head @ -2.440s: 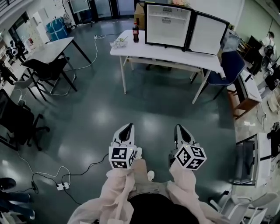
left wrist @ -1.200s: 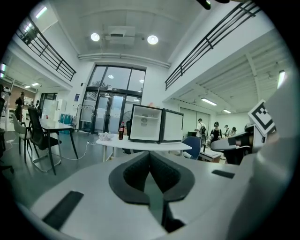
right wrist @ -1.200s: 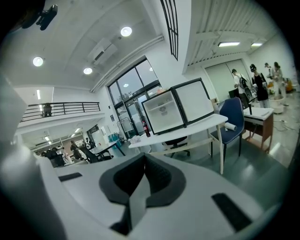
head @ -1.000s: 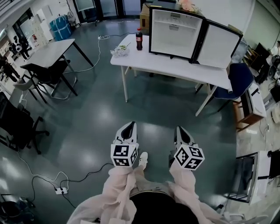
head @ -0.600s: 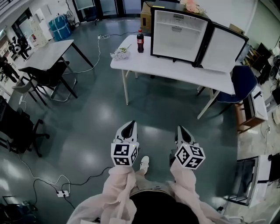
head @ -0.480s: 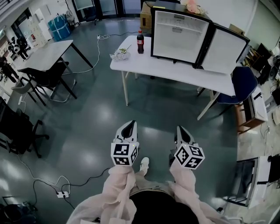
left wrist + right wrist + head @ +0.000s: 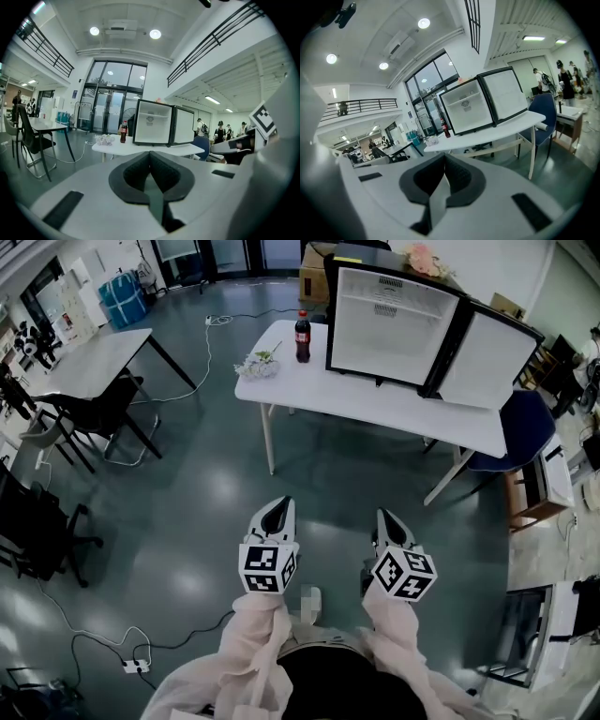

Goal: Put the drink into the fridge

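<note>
Facing one bottle (image 7: 303,337), one fridge (image 7: 389,326), left claw (image 7: 274,514) and right claw (image 7: 389,520) sit closed, empty.

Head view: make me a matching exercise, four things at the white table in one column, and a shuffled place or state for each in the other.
1. drink bottle
2. fridge
3. blue chair
4. flowers

A. door open, standing on the white table
B. on the floor at the table's right end
C. lying at the table's left corner
D. upright, just left of the fridge

Pairs: 1-D, 2-A, 3-B, 4-C
</note>
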`<state>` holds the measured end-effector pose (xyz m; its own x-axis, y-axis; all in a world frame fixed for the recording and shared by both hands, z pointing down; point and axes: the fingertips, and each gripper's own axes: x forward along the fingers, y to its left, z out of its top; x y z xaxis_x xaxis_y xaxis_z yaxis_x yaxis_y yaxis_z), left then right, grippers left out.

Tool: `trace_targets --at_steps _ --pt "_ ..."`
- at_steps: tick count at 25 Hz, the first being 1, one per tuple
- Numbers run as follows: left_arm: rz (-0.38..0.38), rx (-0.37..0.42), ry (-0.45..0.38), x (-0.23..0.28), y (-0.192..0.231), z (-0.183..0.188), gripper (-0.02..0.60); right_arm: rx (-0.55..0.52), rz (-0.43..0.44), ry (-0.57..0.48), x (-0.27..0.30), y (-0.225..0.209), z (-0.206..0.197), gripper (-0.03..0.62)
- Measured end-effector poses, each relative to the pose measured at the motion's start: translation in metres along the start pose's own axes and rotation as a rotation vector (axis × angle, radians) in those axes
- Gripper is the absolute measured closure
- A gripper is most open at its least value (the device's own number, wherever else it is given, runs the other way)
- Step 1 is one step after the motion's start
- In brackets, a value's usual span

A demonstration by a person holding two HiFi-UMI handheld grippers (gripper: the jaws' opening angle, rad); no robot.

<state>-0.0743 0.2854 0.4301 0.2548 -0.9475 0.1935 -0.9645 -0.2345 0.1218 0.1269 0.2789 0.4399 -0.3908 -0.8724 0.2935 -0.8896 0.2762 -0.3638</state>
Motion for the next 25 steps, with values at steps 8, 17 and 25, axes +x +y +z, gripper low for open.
trace_targets --at_steps 8,17,25 --pt "-0.023 0.011 -0.006 0.036 0.024 0.011 0.571 0.007 -0.013 -0.021 0.043 0.002 0.014 0.582" --pt "-0.022 -0.004 0.015 0.038 0.041 0.003 0.571 0.009 -0.035 -0.013 0.053 0.007 0.010 0.582" --pt "-0.006 -0.013 0.022 0.044 0.048 0.000 0.571 0.005 -0.035 -0.003 0.064 0.001 0.013 0.582"
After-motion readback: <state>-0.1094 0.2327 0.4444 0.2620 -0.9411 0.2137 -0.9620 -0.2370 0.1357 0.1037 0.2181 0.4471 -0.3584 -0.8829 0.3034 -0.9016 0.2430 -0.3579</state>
